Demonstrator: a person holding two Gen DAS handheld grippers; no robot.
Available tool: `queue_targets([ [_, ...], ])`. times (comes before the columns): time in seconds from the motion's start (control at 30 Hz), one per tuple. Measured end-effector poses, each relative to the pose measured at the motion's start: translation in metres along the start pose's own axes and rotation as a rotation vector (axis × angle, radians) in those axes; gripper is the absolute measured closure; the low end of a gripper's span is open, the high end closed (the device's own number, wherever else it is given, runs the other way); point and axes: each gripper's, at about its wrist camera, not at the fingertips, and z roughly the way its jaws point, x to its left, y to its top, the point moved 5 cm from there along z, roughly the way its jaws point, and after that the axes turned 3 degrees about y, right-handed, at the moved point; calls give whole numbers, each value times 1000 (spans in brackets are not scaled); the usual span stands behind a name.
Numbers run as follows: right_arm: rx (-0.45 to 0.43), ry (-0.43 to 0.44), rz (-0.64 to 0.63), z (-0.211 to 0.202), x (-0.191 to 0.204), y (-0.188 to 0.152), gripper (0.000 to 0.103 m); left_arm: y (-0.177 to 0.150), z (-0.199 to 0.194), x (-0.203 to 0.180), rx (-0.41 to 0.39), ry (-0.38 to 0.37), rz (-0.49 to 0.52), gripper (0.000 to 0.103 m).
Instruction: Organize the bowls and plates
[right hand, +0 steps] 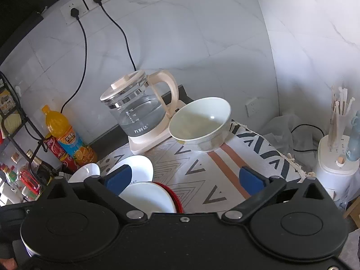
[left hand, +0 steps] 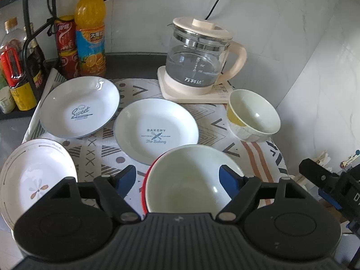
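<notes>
On the patterned mat [left hand: 105, 153] lie three plates: a "Sweet" plate [left hand: 79, 106], a "Bakery" plate [left hand: 155, 130] and a flower plate [left hand: 33, 180] at the near left. A red-rimmed white bowl [left hand: 191, 180] sits nearest, and my left gripper [left hand: 178, 177] hovers open over it, one blue finger on each side. A yellow-and-white bowl [left hand: 254, 114] stands at the mat's right. In the right wrist view that bowl [right hand: 200, 123] is ahead, the red-rimmed bowl [right hand: 155, 196] is low left, and my right gripper [right hand: 184, 177] is open and empty.
A glass kettle [left hand: 198, 60] on its cream base stands behind the plates, its cord running to wall sockets [right hand: 85, 2]. An orange drink bottle [left hand: 90, 31], a red can [left hand: 66, 45] and a black rack with sauce bottles [left hand: 24, 63] crowd the left. A utensil holder [right hand: 337, 153] stands far right.
</notes>
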Motion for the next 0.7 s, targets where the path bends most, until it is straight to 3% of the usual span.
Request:
queue_targets([
  [0.3,-19,-30,5,2,-15,7,0,15,5,-16,-10,-18,12,24],
  [0.43,-30,-83,2,11,-26,13,0,22,16,-24,-3,-31,18,24],
  [0.7,-27,-104,35,39,-38,29,0,42,48,-41,32,-60,39,24],
])
